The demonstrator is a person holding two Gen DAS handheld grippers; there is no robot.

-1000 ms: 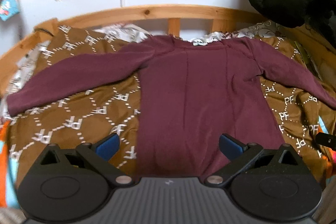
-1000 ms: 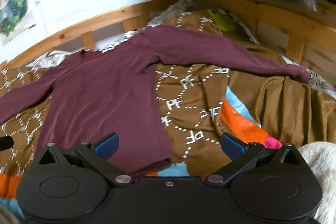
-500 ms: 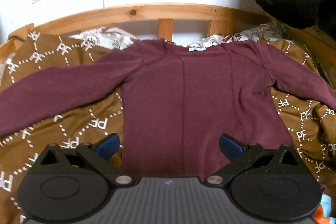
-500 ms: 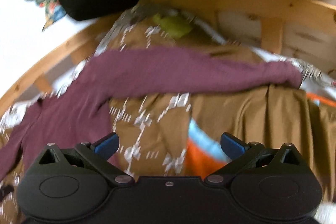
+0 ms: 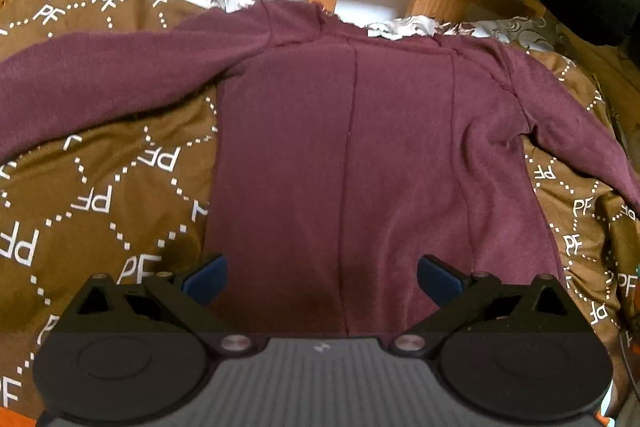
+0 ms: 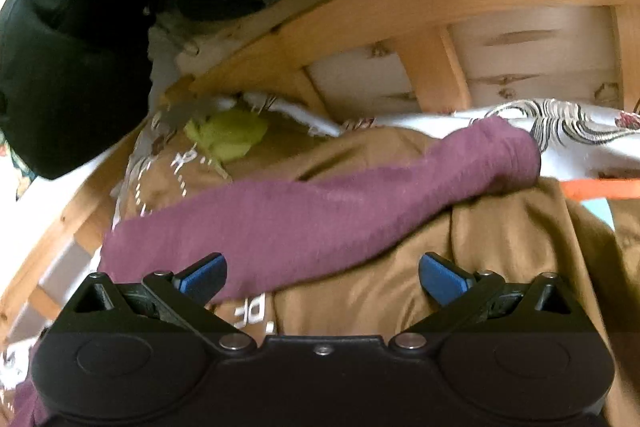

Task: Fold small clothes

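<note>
i've got my left gripper spread wide over the maroon sweater's lower body on the brown blanket, my right gripper equally wide, its sleeve just ahead.

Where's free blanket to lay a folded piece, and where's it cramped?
Free: brown blanket between the shirt body and its left sleeve; more below the right sleeve. Cramped: the far corner, with a green cloth and black jacket by the wooden rail.

Warm, dim indoor light; fisheye-bent edges; the right wrist view motion-blurred.
</note>
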